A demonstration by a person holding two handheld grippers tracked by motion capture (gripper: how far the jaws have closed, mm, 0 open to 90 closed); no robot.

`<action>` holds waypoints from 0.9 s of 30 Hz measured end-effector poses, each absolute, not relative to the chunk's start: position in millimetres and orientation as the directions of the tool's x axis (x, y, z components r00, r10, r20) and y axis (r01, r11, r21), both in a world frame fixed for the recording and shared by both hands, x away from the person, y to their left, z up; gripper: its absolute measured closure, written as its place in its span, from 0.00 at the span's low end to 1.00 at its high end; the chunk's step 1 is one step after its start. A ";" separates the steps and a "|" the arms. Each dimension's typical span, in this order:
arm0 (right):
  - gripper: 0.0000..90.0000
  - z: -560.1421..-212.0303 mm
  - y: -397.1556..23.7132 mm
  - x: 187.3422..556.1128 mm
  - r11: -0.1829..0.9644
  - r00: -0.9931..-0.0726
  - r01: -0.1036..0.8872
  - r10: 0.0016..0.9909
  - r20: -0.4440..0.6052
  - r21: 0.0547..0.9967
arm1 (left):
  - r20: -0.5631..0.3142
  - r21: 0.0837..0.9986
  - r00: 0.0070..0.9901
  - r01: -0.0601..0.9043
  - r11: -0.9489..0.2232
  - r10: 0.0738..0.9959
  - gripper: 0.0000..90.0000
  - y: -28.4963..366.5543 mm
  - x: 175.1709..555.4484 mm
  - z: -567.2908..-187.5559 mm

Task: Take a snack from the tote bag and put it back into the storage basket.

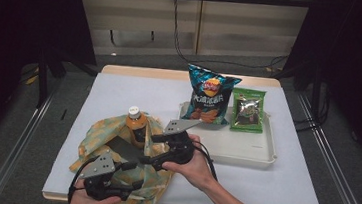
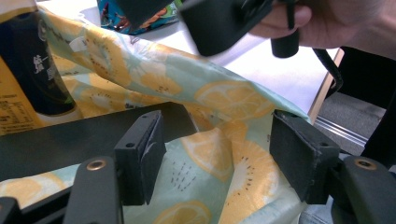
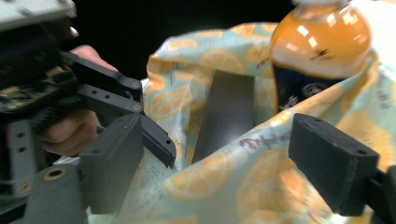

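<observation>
Lay's logo on the teal crisp bag (image 1: 210,96)

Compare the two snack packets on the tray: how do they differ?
The blue chip bag is taller and puffed, while the green snack packet is smaller and flatter. The chip bag is teal-blue with a yellow and red logo and pictured chips; the green packet has a dark window in its middle. The chip bag sits left of the green packet. Both rest at the far end of the white tray, apart from the lemon-print bag.
</observation>
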State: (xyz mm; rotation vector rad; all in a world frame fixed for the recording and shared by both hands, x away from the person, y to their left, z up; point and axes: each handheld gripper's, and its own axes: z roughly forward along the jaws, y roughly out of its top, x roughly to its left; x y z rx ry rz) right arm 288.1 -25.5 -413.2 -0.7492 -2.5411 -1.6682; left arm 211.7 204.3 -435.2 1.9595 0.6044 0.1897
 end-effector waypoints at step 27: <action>1.00 -441.4 -73.2 266.6 0.387 -0.854 0.421 0.475 0.214 0.821 | -0.143 0.832 0.839 0.390 -0.395 0.526 0.57 218.9 217.4 -444.5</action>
